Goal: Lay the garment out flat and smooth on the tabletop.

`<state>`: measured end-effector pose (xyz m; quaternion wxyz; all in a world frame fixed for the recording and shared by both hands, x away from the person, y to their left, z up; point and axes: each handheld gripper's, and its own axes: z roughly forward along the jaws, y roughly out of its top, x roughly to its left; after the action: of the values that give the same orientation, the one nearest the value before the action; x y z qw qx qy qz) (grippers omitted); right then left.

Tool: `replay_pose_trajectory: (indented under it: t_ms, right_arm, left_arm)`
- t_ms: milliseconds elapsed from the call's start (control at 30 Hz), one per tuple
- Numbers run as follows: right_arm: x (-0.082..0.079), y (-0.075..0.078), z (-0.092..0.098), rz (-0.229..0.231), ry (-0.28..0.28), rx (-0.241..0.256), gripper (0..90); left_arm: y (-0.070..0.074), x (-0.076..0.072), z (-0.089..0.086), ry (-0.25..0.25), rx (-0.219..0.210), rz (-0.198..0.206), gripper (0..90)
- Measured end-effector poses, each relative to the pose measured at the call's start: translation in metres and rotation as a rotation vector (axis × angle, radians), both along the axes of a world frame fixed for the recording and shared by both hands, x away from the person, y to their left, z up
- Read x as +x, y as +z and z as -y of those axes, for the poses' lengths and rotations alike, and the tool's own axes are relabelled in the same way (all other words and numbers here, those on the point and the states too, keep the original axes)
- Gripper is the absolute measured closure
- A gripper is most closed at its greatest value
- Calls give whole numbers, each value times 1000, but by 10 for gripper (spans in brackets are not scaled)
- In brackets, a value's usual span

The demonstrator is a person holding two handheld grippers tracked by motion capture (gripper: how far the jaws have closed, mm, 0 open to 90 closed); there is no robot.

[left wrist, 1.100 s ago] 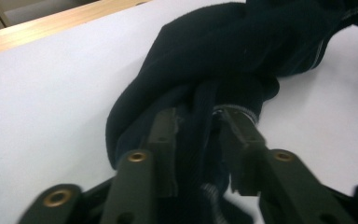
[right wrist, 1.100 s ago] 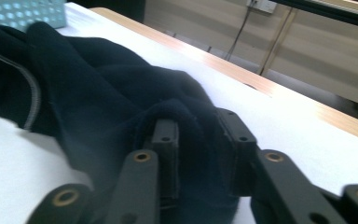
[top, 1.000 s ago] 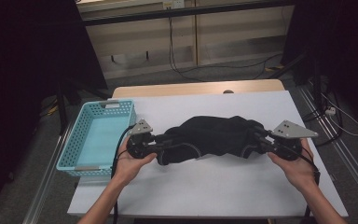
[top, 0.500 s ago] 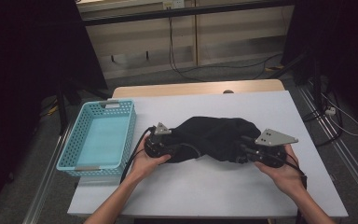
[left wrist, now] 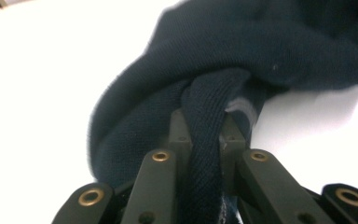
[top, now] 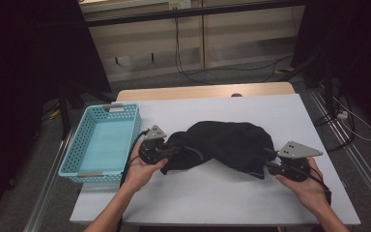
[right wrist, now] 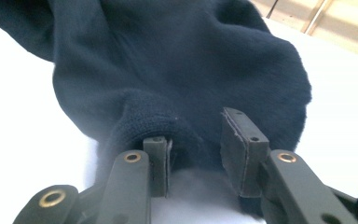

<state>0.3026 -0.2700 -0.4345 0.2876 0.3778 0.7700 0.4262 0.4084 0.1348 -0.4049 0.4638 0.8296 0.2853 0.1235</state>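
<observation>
Two hands are reaching in from the near edge of the white table (top: 212, 193), each holding a pair of tongs against a dark navy garment (top: 227, 145) that is lying bunched in the middle of the table.

Nearest, on the right, the right hand (top: 306, 186) is gripping the right tongs (top: 269, 161) at the garment's right end. In the right gripper view, the right tongs (right wrist: 196, 154) are standing spread apart, with a wide gap between the jaws. A fuzzy fold of the navy garment (right wrist: 182, 70) is sitting in that gap and touching the left jaw, while the right jaw is standing just clear of the cloth. The tongs are not squeezing anything.

Slightly farther in, on the left, the left hand (top: 142, 166) is holding the left tongs (top: 176, 150) at the garment's left end. In the left gripper view, the left tongs (left wrist: 205, 135) are pressed nearly together, pinching a thick knitted band of the garment (left wrist: 261, 46) between the jaws. The rest of the cloth is rising in rumpled folds beyond the jaws.

Just beside the left hand, a light blue plastic basket (top: 77, 154) is sitting at the table's left edge, apart from the garment.

Beyond the table, cables are trailing across a grey floor (top: 251, 70).
</observation>
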Motion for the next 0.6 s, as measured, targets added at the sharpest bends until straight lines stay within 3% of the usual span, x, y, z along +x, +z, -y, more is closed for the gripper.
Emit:
replay_pose_trajectory:
  t_ms: [133,267,467,600]
  right_arm:
    - [-5,5,4,26,-8,13,636]
    - [-6,11,2,36,7,32,651]
    - [0,20,-23,57,68,36,580]
    - [4,24,-37,62,90,19,568]
  left_arm:
    - [21,-1,-11,28,-81,36,809]
    - [27,0,-14,31,-94,39,809]
    - [24,5,-11,42,-95,33,808]
    - [36,5,-14,53,-115,55,809]
